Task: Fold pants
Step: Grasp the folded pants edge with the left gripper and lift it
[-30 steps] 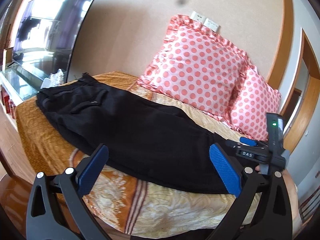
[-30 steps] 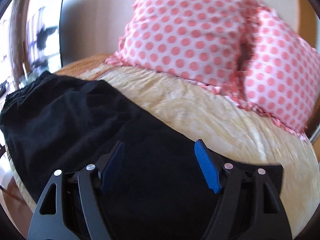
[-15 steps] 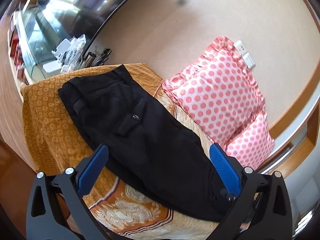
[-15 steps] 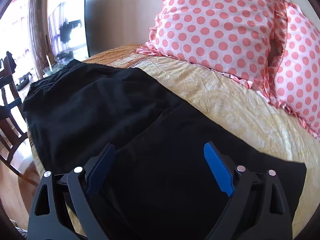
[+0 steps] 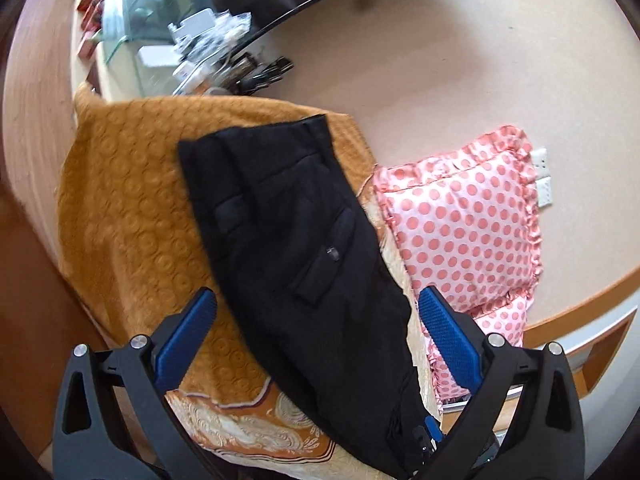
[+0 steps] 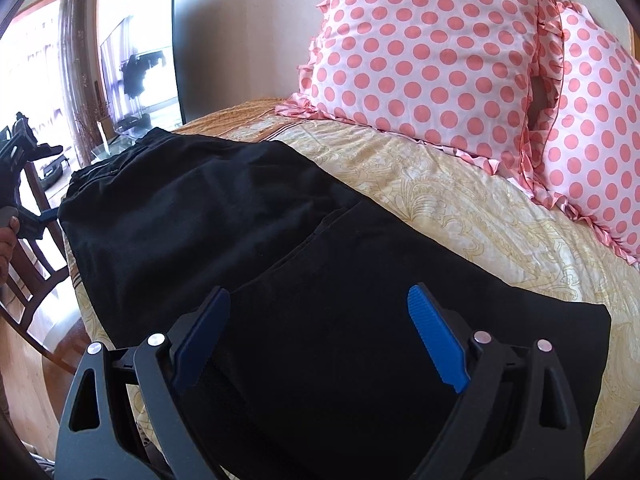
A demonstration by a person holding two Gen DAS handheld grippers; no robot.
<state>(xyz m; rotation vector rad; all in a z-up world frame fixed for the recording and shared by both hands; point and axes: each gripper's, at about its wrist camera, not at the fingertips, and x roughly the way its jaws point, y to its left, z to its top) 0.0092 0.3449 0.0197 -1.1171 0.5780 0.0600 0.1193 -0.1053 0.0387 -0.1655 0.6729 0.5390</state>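
A bed covered by an orange and cream patterned bedspread stands against a plain beige wall. Two pink polka-dot pillows lean at its head, near white wall sockets. A dark television screen reflects bright daylight. A wooden chair stands on the glossy wooden floor.
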